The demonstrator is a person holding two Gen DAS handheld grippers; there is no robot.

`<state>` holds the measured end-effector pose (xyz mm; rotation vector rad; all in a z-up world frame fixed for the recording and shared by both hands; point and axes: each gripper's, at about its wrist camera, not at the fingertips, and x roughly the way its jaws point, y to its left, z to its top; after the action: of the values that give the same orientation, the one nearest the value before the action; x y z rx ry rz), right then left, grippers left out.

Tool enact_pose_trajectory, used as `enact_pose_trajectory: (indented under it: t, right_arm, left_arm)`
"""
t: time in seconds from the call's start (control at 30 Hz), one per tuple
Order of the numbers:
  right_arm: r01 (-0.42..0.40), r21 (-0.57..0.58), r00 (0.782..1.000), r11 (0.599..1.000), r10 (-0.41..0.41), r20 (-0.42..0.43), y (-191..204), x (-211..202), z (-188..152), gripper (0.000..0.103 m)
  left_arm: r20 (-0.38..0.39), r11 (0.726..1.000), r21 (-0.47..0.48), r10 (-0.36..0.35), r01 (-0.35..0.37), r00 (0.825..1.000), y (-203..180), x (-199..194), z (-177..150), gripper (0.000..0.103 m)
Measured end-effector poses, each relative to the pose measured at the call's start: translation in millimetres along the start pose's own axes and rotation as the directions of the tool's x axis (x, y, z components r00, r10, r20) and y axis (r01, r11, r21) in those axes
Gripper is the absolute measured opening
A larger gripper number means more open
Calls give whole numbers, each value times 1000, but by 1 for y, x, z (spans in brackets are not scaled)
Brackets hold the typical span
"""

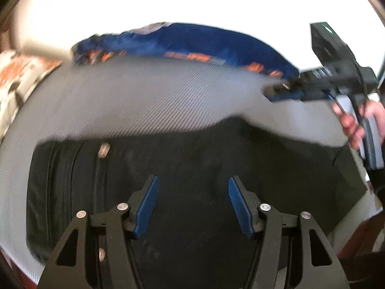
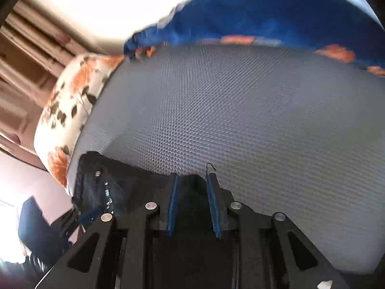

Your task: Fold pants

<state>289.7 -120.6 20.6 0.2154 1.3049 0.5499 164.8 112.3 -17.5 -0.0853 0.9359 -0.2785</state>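
Black pants (image 1: 192, 159) lie spread on a grey textured mattress (image 1: 144, 96), with a metal waistband button (image 1: 104, 150) at the left. My left gripper (image 1: 192, 192) hovers open over the middle of the pants, nothing between its blue pads. In that view my right gripper (image 1: 276, 91) comes in from the right past the pants' far edge, held by a hand (image 1: 353, 125). In the right wrist view the right gripper (image 2: 192, 192) has its pads a narrow gap apart. A peak of the pants (image 2: 195, 183) shows in the gap, not visibly pinched. A loose thread (image 2: 209, 167) sticks up by the right finger.
A blue cloth with orange print (image 1: 192, 41) (image 2: 264, 12) lies along the far end of the mattress (image 2: 228, 108). A white pillow with orange flowers (image 2: 72, 101) (image 1: 14, 79) sits at the left edge. Wooden furniture (image 2: 24, 60) stands beyond it.
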Motion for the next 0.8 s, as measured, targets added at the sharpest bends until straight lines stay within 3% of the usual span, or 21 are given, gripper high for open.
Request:
enact_pose_trajectory:
  t: [0.1, 0.2, 0.3, 0.37, 0.47, 0.6, 0.73, 0.8]
  right_arm:
    - [44, 26, 999, 999, -45, 29, -14, -48, -20, 24]
    - [153, 87, 986, 984, -158, 46, -35, -89, -51, 29]
    - [239, 156, 968, 958, -248, 42, -57, -105, -81, 31]
    - [244, 205, 966, 948, -255, 30, -71, -104, -98, 31]
    - [228, 273, 969, 934, -244, 25, -91, -95, -119, 31]
    - [229, 312, 965, 922, -257, 51, -100, -80, -125, 31]
    - [379, 288, 909, 879, -412, 62, -104, -70, -126, 30]
    - [385, 299, 900, 873, -426, 86, -110, -74, -127, 22]
  left_arm:
    - [12, 998, 53, -45, 45, 999, -21, 9, 20, 61]
    - [-8, 991, 96, -94, 94, 996, -43, 27, 31, 61]
    - [-39, 980, 138, -142, 146, 989, -67, 46, 33, 61]
    - [-59, 971, 162, -166, 173, 984, -77, 60, 35, 61]
    - [-86, 971, 168, -158, 171, 984, -81, 86, 44, 61]
    - [-77, 985, 134, -103, 113, 992, -69, 107, 54, 61]
    - [-110, 991, 113, -66, 78, 992, -55, 127, 57, 61]
    - [-93, 988, 128, -70, 82, 993, -53, 127, 56, 61]
